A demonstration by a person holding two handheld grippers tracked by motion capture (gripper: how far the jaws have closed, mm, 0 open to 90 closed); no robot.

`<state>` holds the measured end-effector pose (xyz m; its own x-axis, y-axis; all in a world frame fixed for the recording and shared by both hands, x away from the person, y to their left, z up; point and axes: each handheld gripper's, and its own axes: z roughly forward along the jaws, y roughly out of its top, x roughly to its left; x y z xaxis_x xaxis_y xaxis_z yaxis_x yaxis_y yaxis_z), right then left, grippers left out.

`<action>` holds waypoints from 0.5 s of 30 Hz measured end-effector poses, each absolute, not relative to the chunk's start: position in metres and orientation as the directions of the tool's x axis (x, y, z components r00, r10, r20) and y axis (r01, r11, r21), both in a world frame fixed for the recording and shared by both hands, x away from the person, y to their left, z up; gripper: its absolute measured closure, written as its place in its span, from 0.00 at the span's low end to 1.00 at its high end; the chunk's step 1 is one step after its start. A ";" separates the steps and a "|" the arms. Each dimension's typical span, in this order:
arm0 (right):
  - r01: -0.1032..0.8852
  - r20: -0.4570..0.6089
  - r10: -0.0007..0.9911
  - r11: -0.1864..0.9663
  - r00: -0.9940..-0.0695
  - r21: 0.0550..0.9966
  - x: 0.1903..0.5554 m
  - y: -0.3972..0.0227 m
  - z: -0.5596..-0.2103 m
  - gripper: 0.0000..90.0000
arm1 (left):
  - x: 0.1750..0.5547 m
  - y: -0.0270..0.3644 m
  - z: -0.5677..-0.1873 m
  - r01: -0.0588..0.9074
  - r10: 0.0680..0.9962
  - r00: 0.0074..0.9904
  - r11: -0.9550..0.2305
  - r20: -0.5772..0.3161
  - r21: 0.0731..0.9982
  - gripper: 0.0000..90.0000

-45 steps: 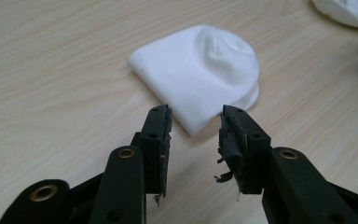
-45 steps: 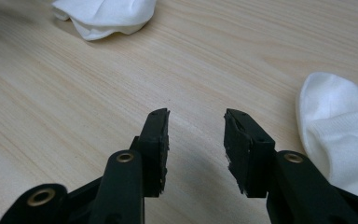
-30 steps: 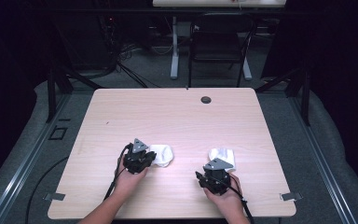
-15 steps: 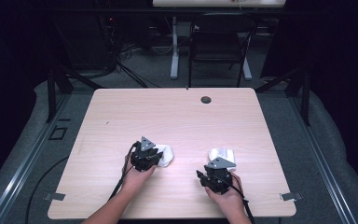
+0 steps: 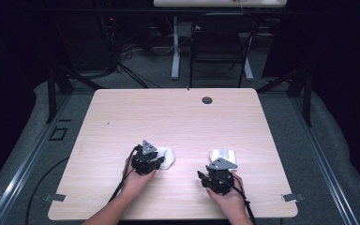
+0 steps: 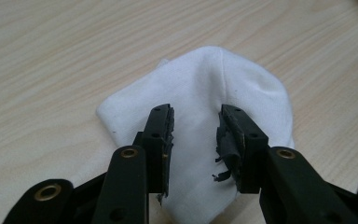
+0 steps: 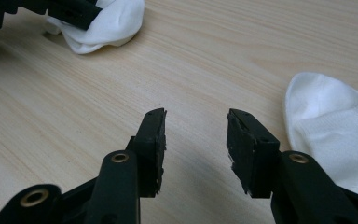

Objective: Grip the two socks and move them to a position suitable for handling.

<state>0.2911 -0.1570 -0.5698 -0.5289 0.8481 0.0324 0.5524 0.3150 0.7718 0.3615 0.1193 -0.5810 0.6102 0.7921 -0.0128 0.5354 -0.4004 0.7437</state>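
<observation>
Two white cloths lie on the wooden table (image 5: 122,122). In the high view my left gripper (image 5: 158,160) sits at the left cloth (image 5: 168,157). In the left gripper view my left gripper (image 6: 196,112) is open: its jaws have just been opening, and they stand apart over the crumpled left cloth (image 6: 242,84), whose ridge runs up between them. My right gripper (image 7: 196,114) is open over bare wood, its jaws having just opened a little wider with nothing between them. The right cloth (image 7: 335,126) lies just right of its jaws, beyond the right gripper (image 5: 215,171) as right cloth (image 5: 223,154) in the high view.
A small dark round hole (image 5: 207,100) marks the table's far edge. A chair (image 5: 218,47) and a desk leg (image 5: 175,51) stand on the floor beyond the table. Cables trail from both grippers toward the near edge. The left cloth (image 7: 107,21) also appears in the right gripper view.
My left hand has shifted a little to the right, onto the left cloth, which now looks more bunched. The right hand and the right cloth have kept still.
</observation>
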 end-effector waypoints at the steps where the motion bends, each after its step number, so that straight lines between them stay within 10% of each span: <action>1: 0.550 0.029 0.848 0.316 -0.528 0.773 0.291 -0.157 -0.570 0.63 | 0.360 0.119 -0.580 0.539 0.791 0.612 -0.404 -0.013 0.739 0.71; 15: 0.559 0.009 0.902 0.260 -0.432 0.788 0.293 -0.185 -0.558 0.60 | 0.333 0.116 -0.578 0.549 0.774 0.633 -0.426 -0.025 0.719 0.71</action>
<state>0.2933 -0.1848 -0.5582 -0.4316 0.9020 0.0089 0.5588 0.2595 0.7876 0.3326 0.1165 -0.5780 0.6325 0.7741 -0.0248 0.5492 -0.4257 0.7192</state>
